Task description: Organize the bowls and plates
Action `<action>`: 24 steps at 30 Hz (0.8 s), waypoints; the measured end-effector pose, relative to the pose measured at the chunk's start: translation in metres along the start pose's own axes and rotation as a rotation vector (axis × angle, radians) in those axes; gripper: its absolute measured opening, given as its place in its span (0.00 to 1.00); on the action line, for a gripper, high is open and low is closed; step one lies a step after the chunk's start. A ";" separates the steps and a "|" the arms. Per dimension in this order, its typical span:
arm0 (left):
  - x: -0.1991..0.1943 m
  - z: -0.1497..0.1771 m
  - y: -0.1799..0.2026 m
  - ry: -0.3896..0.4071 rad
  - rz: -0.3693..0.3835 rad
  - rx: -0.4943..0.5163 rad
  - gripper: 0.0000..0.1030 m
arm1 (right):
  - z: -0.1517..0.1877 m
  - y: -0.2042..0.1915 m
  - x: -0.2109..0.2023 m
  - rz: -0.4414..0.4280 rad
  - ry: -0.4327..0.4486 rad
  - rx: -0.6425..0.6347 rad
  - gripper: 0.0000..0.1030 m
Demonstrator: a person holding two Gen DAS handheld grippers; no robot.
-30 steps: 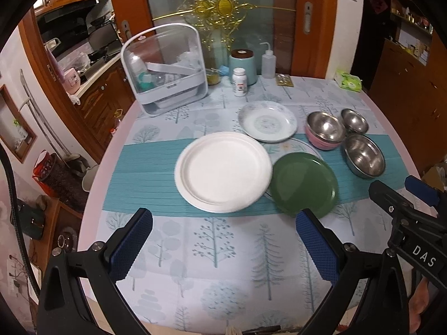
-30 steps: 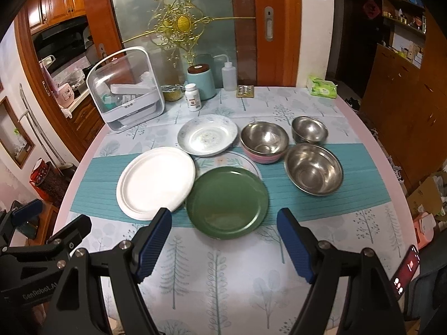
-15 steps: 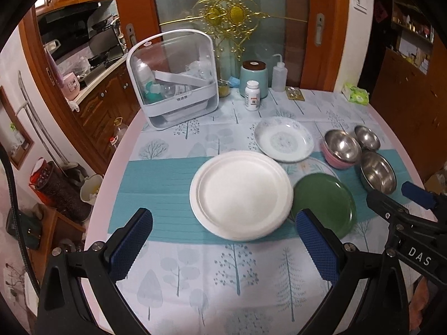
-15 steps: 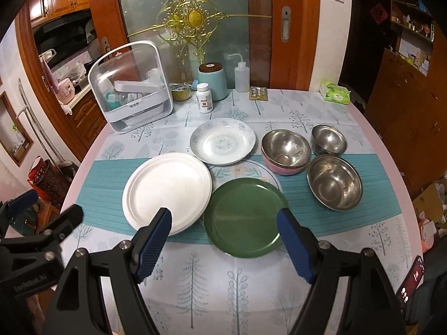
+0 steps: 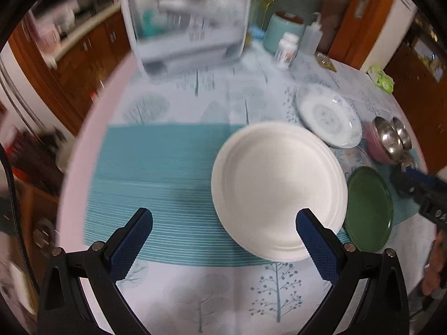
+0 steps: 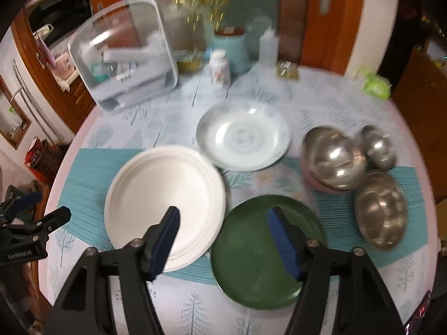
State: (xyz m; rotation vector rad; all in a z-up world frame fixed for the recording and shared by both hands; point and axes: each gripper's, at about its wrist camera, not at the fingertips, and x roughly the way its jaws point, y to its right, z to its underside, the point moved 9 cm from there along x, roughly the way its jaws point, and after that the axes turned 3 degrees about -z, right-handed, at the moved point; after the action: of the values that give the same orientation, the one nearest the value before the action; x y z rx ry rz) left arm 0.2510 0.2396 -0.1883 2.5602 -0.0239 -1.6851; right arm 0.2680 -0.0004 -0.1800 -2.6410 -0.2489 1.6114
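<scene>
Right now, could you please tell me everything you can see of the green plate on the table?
The green plate is round, plain dark green with a shallow raised rim and a smooth matte look, and it is empty. It lies flat on the table, partly on the teal runner, at the near edge. The white plate beside it overlaps its rim. The right gripper hangs above that overlap, its jaws closing with nothing gripped yet.

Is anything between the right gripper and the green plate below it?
Nothing visible. The right gripper, jaws closing with nothing between them, hangs over the green plate. The white plate lies beside it, its edge overlapping the green plate's left rim.
</scene>
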 end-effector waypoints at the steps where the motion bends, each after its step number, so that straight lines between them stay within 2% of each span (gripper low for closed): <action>1: 0.010 -0.002 -0.004 -0.016 0.025 -0.023 0.99 | -0.001 0.001 0.009 -0.005 -0.019 -0.003 0.56; 5: 0.050 -0.007 -0.016 -0.081 0.083 -0.097 0.98 | -0.006 0.004 0.050 -0.027 -0.103 -0.005 0.51; 9: 0.082 -0.006 -0.015 -0.163 0.148 -0.114 0.94 | -0.009 0.010 0.084 -0.048 -0.179 0.024 0.50; 13: 0.106 -0.001 -0.012 -0.231 0.156 -0.107 0.90 | -0.007 0.011 0.107 -0.094 -0.252 0.050 0.44; 19: 0.121 0.002 -0.003 -0.275 0.181 -0.089 0.88 | 0.001 0.007 0.125 -0.137 -0.320 0.055 0.33; 20: 0.123 0.003 -0.003 -0.282 0.183 -0.091 0.88 | 0.003 0.007 0.127 -0.147 -0.331 0.060 0.29; 21: 0.125 0.004 -0.003 -0.291 0.188 -0.093 0.85 | 0.004 0.007 0.129 -0.159 -0.341 0.067 0.24; 22: 0.127 0.006 -0.002 -0.304 0.198 -0.098 0.78 | 0.006 0.006 0.130 -0.164 -0.347 0.071 0.22; 24: 0.129 0.009 0.000 -0.316 0.210 -0.101 0.72 | 0.006 0.006 0.132 -0.174 -0.347 0.079 0.20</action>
State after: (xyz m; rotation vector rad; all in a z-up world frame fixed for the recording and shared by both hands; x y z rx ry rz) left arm 0.2940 0.2318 -0.3102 2.1132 -0.2120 -1.9302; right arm 0.3228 0.0139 -0.2992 -2.2012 -0.4030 1.9618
